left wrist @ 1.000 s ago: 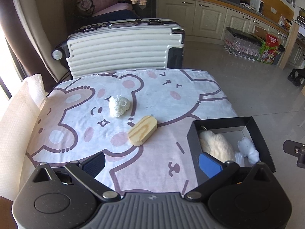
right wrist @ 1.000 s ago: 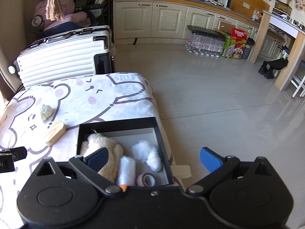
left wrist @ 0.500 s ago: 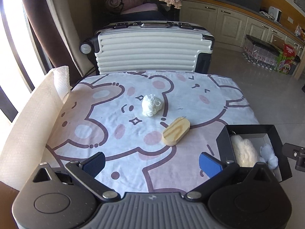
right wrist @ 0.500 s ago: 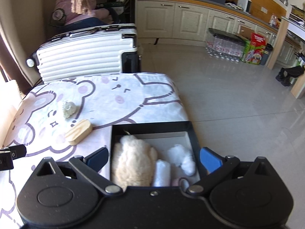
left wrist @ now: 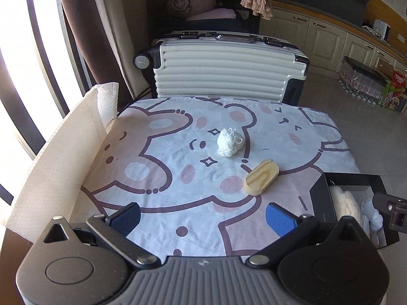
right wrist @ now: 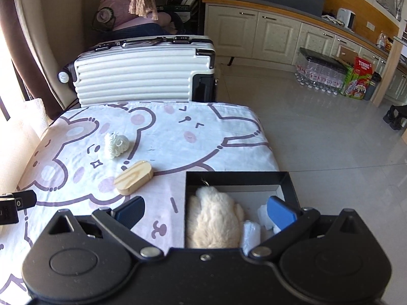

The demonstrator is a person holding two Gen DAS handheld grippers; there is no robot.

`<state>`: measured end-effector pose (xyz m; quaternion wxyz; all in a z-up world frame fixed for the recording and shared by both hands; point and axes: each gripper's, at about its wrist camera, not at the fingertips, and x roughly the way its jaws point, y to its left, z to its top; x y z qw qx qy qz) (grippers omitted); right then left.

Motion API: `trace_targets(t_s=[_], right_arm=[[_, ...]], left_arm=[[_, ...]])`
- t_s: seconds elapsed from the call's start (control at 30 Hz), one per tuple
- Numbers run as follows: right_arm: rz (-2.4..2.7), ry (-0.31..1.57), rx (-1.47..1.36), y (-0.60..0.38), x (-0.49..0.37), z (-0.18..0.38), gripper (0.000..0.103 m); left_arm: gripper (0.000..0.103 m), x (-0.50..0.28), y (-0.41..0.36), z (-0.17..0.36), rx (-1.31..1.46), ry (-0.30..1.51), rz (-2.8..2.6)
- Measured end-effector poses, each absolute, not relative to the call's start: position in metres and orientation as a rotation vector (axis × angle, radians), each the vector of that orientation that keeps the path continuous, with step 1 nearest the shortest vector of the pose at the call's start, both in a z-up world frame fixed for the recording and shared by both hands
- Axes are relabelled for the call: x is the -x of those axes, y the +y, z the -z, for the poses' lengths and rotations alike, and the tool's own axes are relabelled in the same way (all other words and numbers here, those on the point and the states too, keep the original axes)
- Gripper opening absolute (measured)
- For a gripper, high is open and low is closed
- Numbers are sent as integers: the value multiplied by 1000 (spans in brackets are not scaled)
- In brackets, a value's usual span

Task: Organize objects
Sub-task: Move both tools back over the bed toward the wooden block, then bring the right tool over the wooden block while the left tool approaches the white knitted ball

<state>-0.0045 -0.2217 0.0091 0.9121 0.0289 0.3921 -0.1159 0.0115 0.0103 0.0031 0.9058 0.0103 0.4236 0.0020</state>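
Wooden oval block (left wrist: pixel 262 179), pale with a visible grain, lies flat on the bear-print white cloth (left wrist: pixel 162 167) that covers the table, toward the table's right side and a little nearer the front edge than the back. Just beyond it, closer to the table's middle, sits a small bundle of white yarn (left wrist: pixel 229 142), apart from the block and touching nothing else.

At the front right corner of the table stands an open black cardboard box (right wrist: pixel 236 178) with a pale inner floor. Inside it lies a cream fluffy plush toy (right wrist: pixel 216 221) along the left wall, a small clear-wrapped white roll (right wrist: pixel 251 233) beside it, and a white fuzzy piece (left wrist: pixel 374 216) toward the right wall; what exactly that last piece is seems hard to make out, since a blue pad covers part of it.

The left gripper (left wrist: pixel 203 218) hangs over the front edge of the cloth, its blue-padded fingers (left wrist: pixel 279 218) spread wide with nothing between them, pointed toward the block and the yarn. The right gripper (right wrist: pixel 206 211) hovers above the box's near left corner, likewise spread and empty, one pad over the cloth and the other over the box interior.

A ribbed white hard-shell suitcase (left wrist: pixel 229 73) lies on its side behind the table's back edge. A sheet of white paper towel (left wrist: pixel 58 162) hangs along the table's left edge.
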Motion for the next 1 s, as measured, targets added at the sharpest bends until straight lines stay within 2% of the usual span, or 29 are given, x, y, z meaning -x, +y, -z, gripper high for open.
trace_targets(t_s=[0.53,1.0], right_arm=[[192,718,-116,-211,1,-22,103],[179,678,-84,-205,-24,-8,103]], left_arm=[[103,-16,21,-7,33,836,-38],[103,-37,24,-1,36,776,-82]])
